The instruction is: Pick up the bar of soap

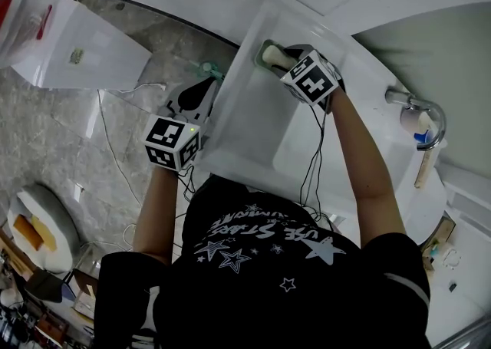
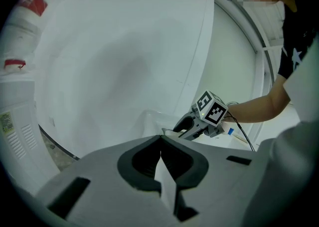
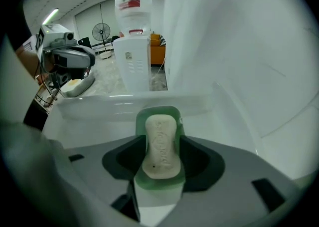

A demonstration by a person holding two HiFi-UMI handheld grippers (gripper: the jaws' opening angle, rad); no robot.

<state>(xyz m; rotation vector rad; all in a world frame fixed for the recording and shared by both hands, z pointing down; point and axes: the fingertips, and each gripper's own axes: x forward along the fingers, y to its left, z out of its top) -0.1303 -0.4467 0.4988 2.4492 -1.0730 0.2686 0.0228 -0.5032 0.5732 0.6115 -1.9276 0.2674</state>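
Observation:
The cream bar of soap (image 3: 160, 146) lies in a green soap dish (image 3: 158, 114) on the far left corner of the white sink (image 1: 247, 33). My right gripper (image 3: 160, 157) reaches down over it, and its dark pads press against the soap's two long sides above the dish rim. From the head view, the soap (image 1: 271, 54) pokes out just beyond the right gripper (image 1: 281, 60). My left gripper (image 1: 196, 97) hangs left of the sink over the floor, shut, with nothing in it. In its own view the left gripper (image 2: 160, 139) points at the right gripper's marker cube (image 2: 212, 109).
A chrome faucet (image 1: 418, 103) stands at the sink's right side, with a toothbrush cup below it. A white water dispenser (image 1: 73, 52) with a bottle on top stands at the far left on the marble floor. Cables trail across the floor. A white wall runs behind the sink.

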